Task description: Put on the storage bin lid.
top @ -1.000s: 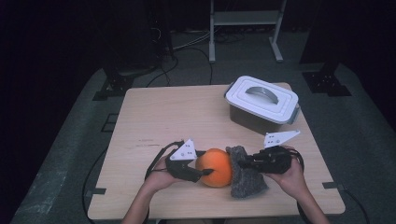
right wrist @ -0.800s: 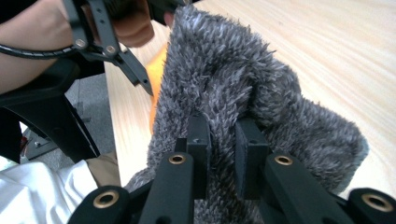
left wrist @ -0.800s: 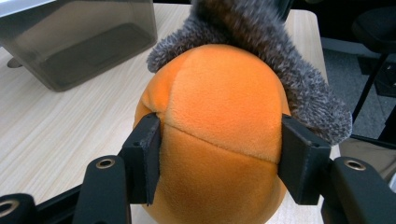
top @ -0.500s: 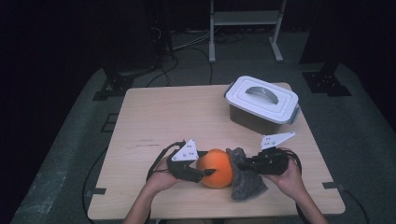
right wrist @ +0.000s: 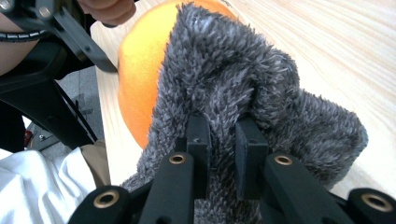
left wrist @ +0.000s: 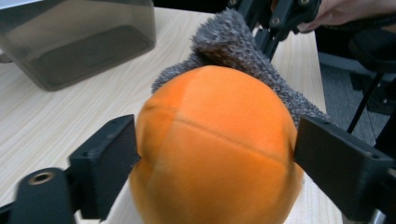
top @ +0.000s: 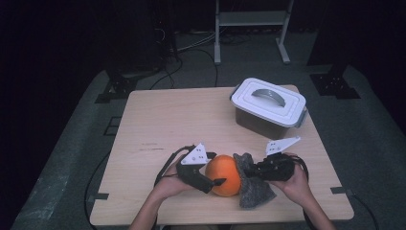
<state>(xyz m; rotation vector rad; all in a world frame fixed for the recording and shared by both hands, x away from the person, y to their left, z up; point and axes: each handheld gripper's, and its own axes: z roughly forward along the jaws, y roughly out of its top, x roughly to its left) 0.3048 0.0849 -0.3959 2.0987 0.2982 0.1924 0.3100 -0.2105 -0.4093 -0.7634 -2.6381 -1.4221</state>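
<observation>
Pinching the fuzzy grey cloth [right wrist: 261, 116], the right gripper [right wrist: 223, 135] holds it tight against the orange ball [left wrist: 215, 149]. The left gripper [left wrist: 217, 154] has just been opening, jaws wide around the ball at the table's [top: 182, 120] near edge.

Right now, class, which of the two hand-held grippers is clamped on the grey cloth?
The right hand-held gripper: it pinches the grey cloth, while the left's jaws flank the orange ball.

no readable text, labels or signs

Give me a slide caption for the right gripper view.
Right hand-held gripper pinching a fuzzy grey cloth against a round orange plush ball on the wooden table.
</observation>
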